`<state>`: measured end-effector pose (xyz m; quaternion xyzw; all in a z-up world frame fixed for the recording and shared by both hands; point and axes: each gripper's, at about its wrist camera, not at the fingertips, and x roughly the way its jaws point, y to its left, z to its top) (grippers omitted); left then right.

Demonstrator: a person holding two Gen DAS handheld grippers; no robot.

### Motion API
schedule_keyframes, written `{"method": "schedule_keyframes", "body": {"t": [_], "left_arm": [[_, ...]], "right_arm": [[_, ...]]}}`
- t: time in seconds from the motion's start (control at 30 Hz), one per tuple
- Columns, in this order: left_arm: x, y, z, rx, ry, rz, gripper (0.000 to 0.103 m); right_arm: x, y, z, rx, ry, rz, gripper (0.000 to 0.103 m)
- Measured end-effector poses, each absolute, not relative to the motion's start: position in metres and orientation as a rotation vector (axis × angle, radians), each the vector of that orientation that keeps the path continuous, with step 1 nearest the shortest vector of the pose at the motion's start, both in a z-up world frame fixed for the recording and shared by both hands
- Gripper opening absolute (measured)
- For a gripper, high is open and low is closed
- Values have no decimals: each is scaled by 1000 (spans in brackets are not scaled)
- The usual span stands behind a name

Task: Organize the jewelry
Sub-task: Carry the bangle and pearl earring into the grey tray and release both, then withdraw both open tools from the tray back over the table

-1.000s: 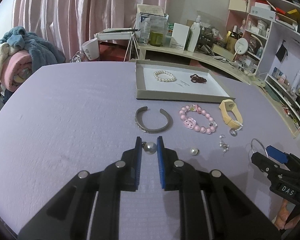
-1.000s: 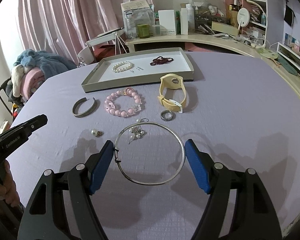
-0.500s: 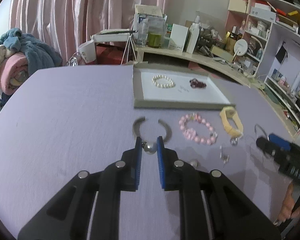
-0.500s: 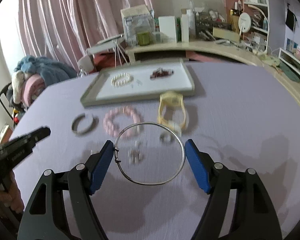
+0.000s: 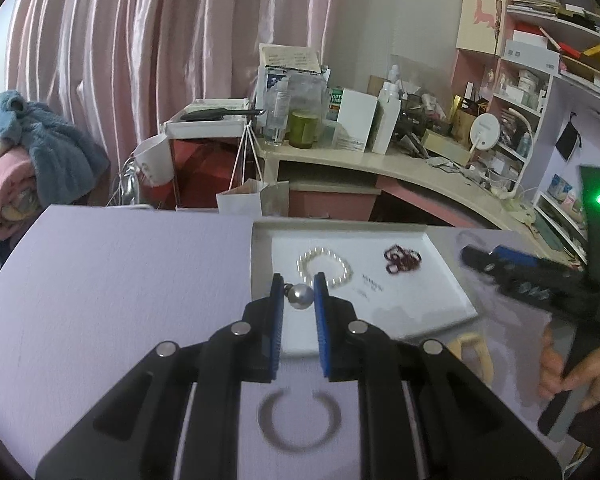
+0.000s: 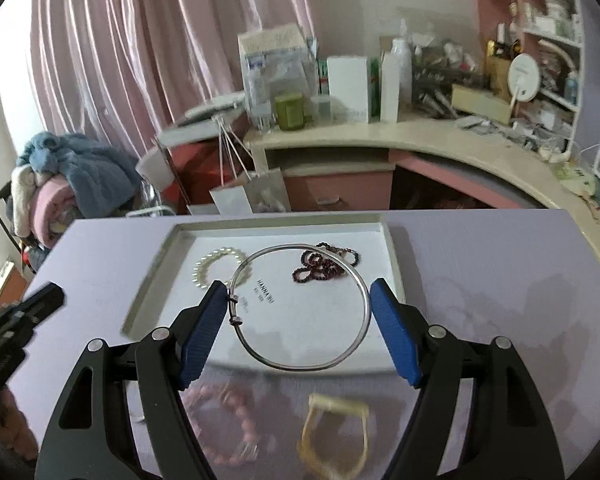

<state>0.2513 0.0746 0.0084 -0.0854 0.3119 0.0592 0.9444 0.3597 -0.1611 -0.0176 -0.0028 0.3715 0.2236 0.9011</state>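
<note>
Jewelry sort, both grippers loaded, over tray.

L gripper (image 5: 298, 294): pinched narrow on pearl earring (image 5: 300, 296), held clear above tray (image 5: 260, 256) near edge at 9 o'clock, prob. for drop beside pearl bracelet (image 5: 325, 267). R gripper (image 6: 298, 308): spread wide, pads pressing silver bangle (image 6: 300, 306) by its outer rim, hoop flat over tray centre, above dark red bead strand (image 6: 324, 266) at 12. Still on purple table (image 5: 120, 280), 6 o'clock: silver cuff (image 5: 300, 420), pink bead bracelet (image 6: 224, 420), yellow watch band (image 6: 334, 432); blurred.
</note>
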Motion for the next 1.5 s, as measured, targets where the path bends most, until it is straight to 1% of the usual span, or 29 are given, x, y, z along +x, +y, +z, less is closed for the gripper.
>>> {"method": "schedule_keyframes", "body": {"t": [0.13, 0.33, 0.4, 0.77, 1.13, 1.17, 1.2, 1.23, 1.27, 1.3, 1.4, 1.5], "left_arm": [[282, 79, 5, -170, 653, 117, 15], [316, 76, -5, -143, 685, 92, 15], [322, 75, -10, -140, 693, 83, 15], [348, 65, -29, -154, 743, 25, 15], [387, 56, -49, -152, 802, -5, 16], [390, 56, -50, -155, 804, -5, 17], [391, 56, -50, -157, 805, -6, 24], [390, 56, -50, -157, 803, -4, 35], [388, 56, -49, -155, 796, 1, 38], [386, 56, -48, -156, 792, 1, 40], [374, 56, -44, -166, 781, -10, 40], [357, 60, -35, -180, 754, 4, 46]], "right_arm": [[393, -145, -42, -24, 855, 449, 75], [421, -137, -59, -27, 926, 448, 76], [420, -141, -58, -12, 923, 454, 83], [403, -184, -46, 89, 883, 424, 83], [393, -210, -50, 125, 877, 372, 83], [392, -211, -50, 127, 876, 367, 83], [391, -213, -50, 131, 874, 363, 83], [389, -215, -50, 135, 874, 361, 83], [387, -217, -50, 137, 872, 354, 83], [385, -218, -50, 139, 871, 350, 83], [379, -223, -51, 148, 872, 341, 83], [368, -226, -49, 148, 864, 336, 83]]}}
